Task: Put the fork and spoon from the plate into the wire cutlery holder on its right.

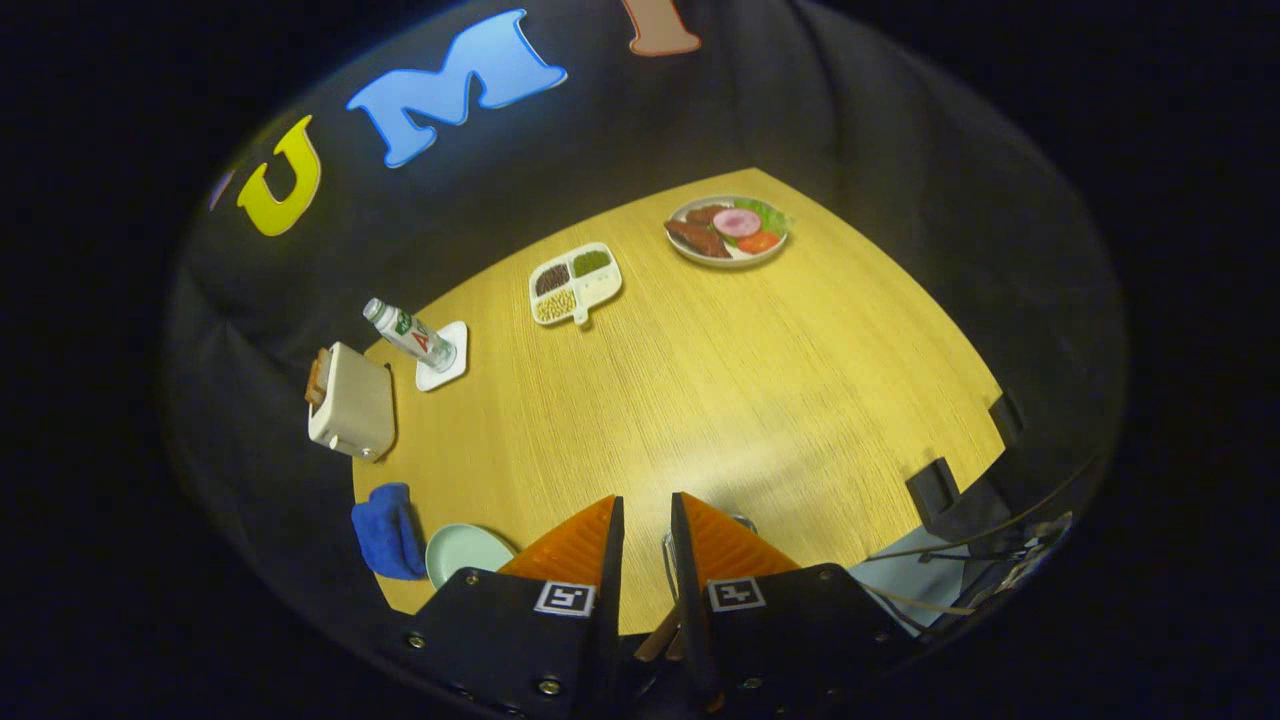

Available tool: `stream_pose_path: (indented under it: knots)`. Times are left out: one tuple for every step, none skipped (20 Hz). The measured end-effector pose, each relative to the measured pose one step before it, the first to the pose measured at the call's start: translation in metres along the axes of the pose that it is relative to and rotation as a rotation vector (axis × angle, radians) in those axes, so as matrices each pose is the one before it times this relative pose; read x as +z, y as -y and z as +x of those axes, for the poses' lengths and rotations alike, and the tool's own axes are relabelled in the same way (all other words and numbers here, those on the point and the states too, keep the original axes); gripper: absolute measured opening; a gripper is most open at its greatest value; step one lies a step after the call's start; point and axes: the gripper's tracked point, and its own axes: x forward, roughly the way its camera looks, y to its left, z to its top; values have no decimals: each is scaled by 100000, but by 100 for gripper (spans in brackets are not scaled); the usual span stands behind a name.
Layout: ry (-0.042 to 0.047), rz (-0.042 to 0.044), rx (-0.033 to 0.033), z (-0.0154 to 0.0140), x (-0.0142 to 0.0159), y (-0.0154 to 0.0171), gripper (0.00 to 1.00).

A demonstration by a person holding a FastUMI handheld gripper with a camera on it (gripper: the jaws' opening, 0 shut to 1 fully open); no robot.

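Between the orange fingers [600, 545] of the tongs [647, 530], a narrow gap; a wooden handle [655, 635] lies there, grip unclear. Holder [668, 560] wire just beyond; plate [465, 550] left.

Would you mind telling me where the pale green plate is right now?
In the gripper view, the pale green plate lies at the table's near edge, just left of the left finger and beside the blue cloth.

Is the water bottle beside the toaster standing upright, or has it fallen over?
Upright: the bottle stands base-down on its white coaster, cap up, beyond the gripper, whose fingers are nearly closed.
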Motion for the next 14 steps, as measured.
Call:
stream_pose_path:
  knots:
    - [7084,-1742,-156,-486,1382,-327,27]
    - [7369,-1582,54,-398,1502,-433,27]
    - [7336,-1255,91,-654,1704,302,27]
    - [6817,-954,448,-596,1547,-702,27]
    - [6253,-972,190,-618,1419,-585,27]
    - [5766,-893,286,-601,1314,-471,27]
    - [5564,-783,81,-554,1366,-478,27]
    - [5929,-1098,139,-461,1414,-478,27]
    - [5926,-1691,-81,-511,1464,-489,27]
    - [5523,-2141,-423,-419,1670,-193,27]
    - [4572,-3005,24,-602,1657,-295,26]
    - [4438,-2927,182,-862,1395,-43,26]
    - [3928,-2766,320,-529,1285,-211,26]
    - [3482,-1654,383,-469,1105,-383,27]
